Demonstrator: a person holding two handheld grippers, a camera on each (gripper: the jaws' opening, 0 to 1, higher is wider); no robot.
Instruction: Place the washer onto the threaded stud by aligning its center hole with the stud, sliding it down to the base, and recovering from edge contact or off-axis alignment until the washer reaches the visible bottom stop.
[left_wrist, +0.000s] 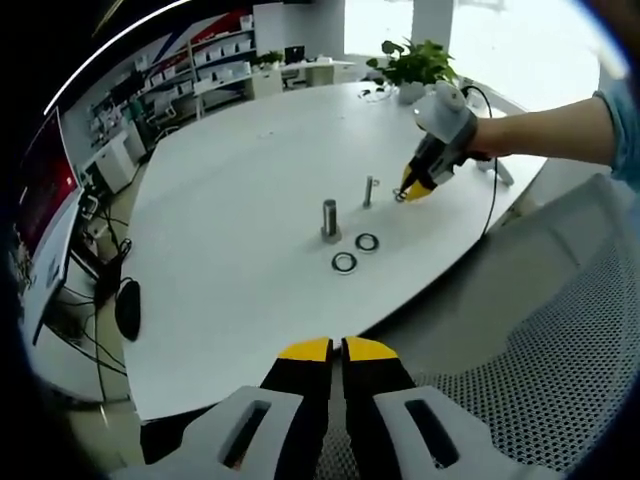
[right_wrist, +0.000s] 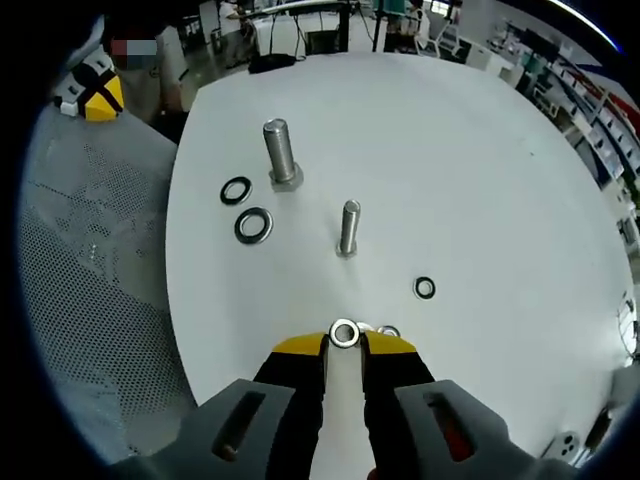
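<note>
Right tool grasping washer at tips, above counter, near thin stud. Left tool clenched, empty, well back. Advice: level washer, centre hole over stud tip, lower straight; if edge catches, lift, re-centre.

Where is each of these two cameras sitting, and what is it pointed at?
Left gripper view: rides the left gripper, jaws together, held back off the table's near edge above a mesh chair, facing across the white table; the person's arm and right gripper show far off.
Right gripper view: rides the right gripper, low over the table, pinching a small washer, facing the thin stud.
Shared: both studs, thick stud, two large washers.
</note>
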